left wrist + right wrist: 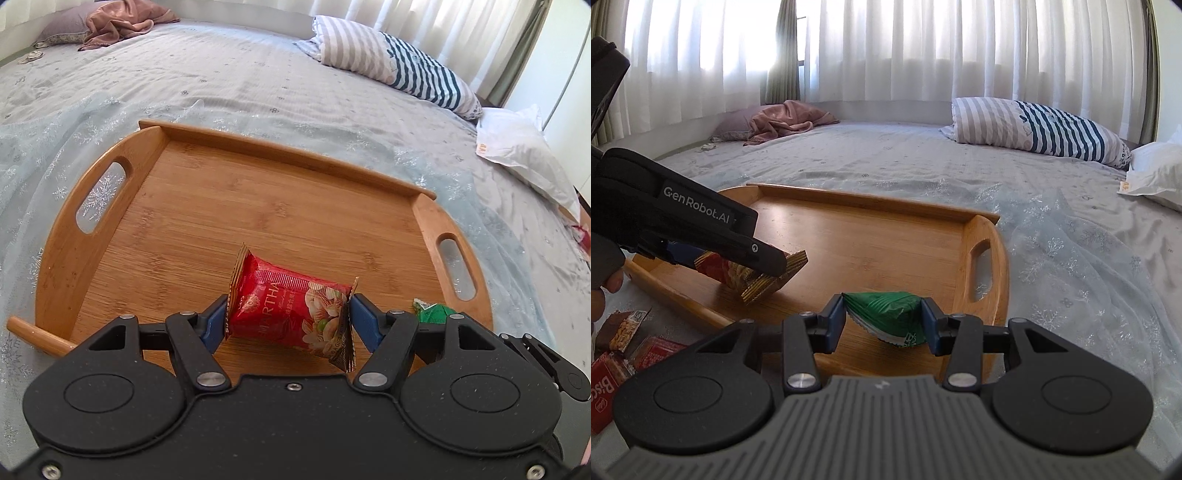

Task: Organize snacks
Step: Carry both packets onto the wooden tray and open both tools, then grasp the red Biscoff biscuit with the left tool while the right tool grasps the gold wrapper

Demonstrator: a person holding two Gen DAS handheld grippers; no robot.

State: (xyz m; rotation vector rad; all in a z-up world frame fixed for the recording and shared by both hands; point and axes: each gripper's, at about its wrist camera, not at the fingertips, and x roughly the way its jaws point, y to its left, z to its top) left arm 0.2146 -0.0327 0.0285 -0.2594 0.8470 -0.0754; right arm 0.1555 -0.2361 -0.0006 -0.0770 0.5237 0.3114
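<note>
Bamboo tray (pixel 258 206) on the bed, placing step. Left gripper (pixel 288 317) clamps a red snack packet (pixel 291 310) over the tray floor; right gripper (pixel 882 321) clamps a green packet (pixel 886 314) near the right handle. Next, probably: lower both, then release.

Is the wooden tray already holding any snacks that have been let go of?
No: the tray lies bare, with only the red packet and green packet above it, each gripped between fingers.
</note>
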